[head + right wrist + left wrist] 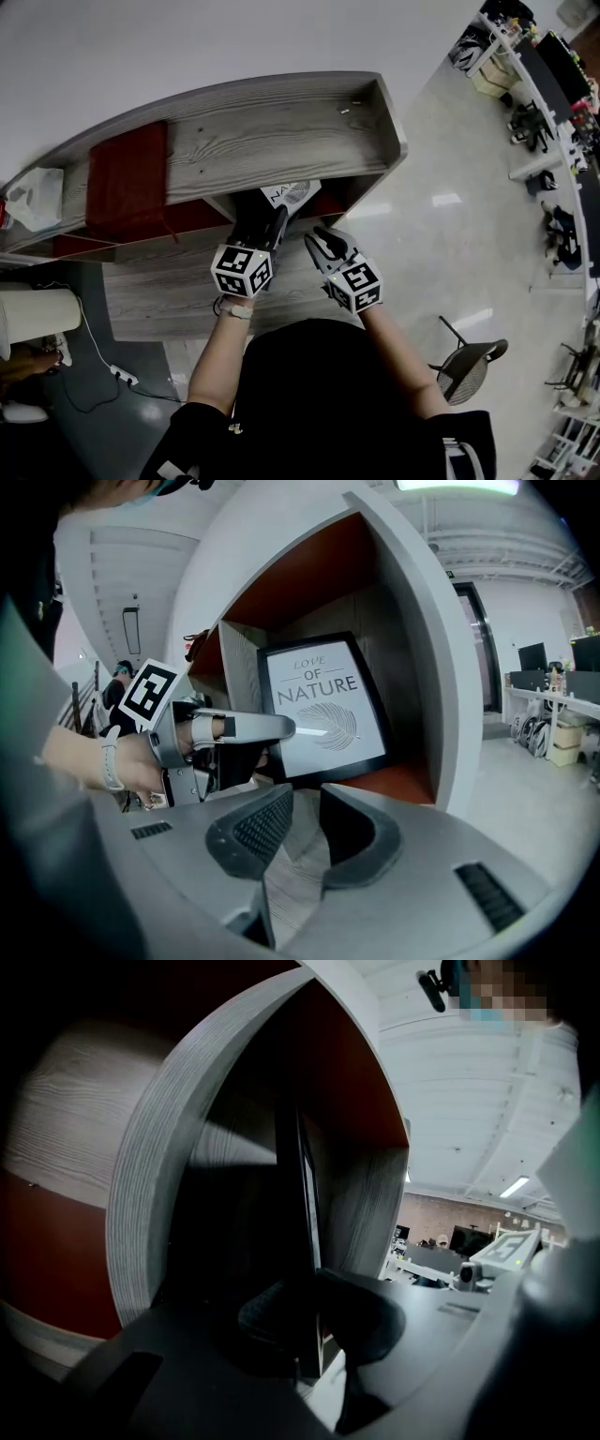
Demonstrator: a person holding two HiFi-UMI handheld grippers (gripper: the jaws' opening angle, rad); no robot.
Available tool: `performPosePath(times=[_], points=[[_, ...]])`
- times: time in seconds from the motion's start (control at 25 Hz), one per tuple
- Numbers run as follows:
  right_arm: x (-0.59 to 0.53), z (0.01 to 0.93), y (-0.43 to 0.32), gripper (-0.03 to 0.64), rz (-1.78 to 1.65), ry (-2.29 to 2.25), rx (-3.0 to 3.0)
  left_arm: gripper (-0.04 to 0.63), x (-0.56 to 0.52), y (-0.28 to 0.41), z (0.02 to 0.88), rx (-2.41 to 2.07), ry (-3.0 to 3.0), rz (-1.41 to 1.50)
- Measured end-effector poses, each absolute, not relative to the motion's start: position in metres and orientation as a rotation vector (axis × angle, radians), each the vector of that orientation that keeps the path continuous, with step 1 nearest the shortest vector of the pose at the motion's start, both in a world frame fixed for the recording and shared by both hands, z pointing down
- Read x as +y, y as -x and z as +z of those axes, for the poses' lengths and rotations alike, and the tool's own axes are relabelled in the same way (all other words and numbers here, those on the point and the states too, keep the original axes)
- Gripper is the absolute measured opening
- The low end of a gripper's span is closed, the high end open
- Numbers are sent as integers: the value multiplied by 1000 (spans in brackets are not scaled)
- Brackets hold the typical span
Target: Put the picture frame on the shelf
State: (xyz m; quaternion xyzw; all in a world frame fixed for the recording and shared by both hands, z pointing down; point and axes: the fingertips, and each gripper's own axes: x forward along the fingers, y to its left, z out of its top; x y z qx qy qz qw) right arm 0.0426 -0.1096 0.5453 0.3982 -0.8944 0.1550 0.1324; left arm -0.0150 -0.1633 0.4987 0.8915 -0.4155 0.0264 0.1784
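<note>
The picture frame [323,710], black-edged with a leaf print and the words "LOVE OF NATURE", stands leaning inside a red-lined compartment of the grey wooden shelf [427,667]. In the head view only its top [292,194] shows under the shelf's top board [281,131]. My left gripper [277,223] is shut on the frame's left edge. The left gripper view shows that edge [305,1194] end-on between the pads [272,1321]. My right gripper [305,832] hangs just in front of the compartment, open, with nothing between its fingers, and is apart from the frame.
A dark red cloth [127,178] and a white plastic bag [33,197] lie on the shelf's top at the left. A lower grey board [159,300] juts out below. On the floor there is a chair [469,361] at the right and a power strip [122,375] at the left.
</note>
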Motion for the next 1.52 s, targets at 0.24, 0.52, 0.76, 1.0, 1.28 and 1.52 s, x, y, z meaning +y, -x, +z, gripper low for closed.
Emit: performPosePath(times=[0.24, 0.52, 0.76, 1.0, 1.28, 1.52], points=[[-115, 558, -18, 72, 440, -1073, -2601, 72, -163, 15, 499, -1174, -2519, 80], [-116, 577, 3, 72, 562, -1016, -2607, 72, -160, 14, 498, -1152, -2516, 88], [-121, 580, 12, 72, 669, -1020, -2631, 77, -157, 14, 494, -1149, -2547, 112], [-124, 580, 17, 72, 785, -1047, -2648, 81, -152, 17, 493, -1152, -2566, 127], [-124, 579, 18, 72, 781, -1048, -2655, 84, -150, 23, 494, -1168, -2562, 124], [-122, 579, 5, 71, 765, -1085, -2645, 75, -151, 24, 496, -1154, -2544, 118]])
